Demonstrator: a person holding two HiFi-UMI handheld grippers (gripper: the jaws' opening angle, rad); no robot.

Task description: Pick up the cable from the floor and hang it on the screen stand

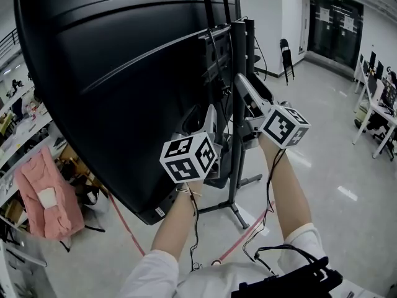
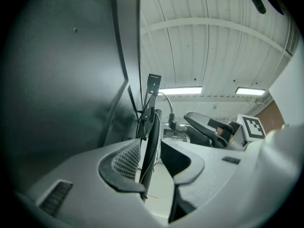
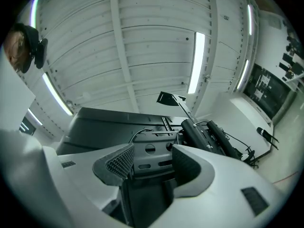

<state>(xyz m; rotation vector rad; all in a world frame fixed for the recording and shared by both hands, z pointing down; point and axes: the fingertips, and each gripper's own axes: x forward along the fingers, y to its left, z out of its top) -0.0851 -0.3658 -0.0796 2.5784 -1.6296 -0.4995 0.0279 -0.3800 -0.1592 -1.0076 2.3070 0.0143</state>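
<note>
The big black screen (image 1: 111, 73) hangs on its stand (image 1: 237, 104), seen from behind. My left gripper (image 1: 211, 121) points up beside the stand's post. In the left gripper view its jaws (image 2: 154, 163) stand apart around a dark upright post (image 2: 151, 141); light shows between the post and the right pad. A grey cable (image 2: 166, 99) with a plug arcs off the post's top. My right gripper (image 1: 244, 87) is higher on the stand, and it (image 3: 152, 163) is open with nothing between the pads. Past it lies the mount bracket (image 3: 152, 151), with a thin cable (image 3: 141, 132) looping over it.
The stand's feet (image 1: 239, 213) spread on the grey floor, where a red line (image 1: 127, 228) runs. A pink garment (image 1: 46, 194) hangs at the left by cluttered desks. A chair (image 1: 286, 51) and tables (image 1: 372, 104) stand at the right.
</note>
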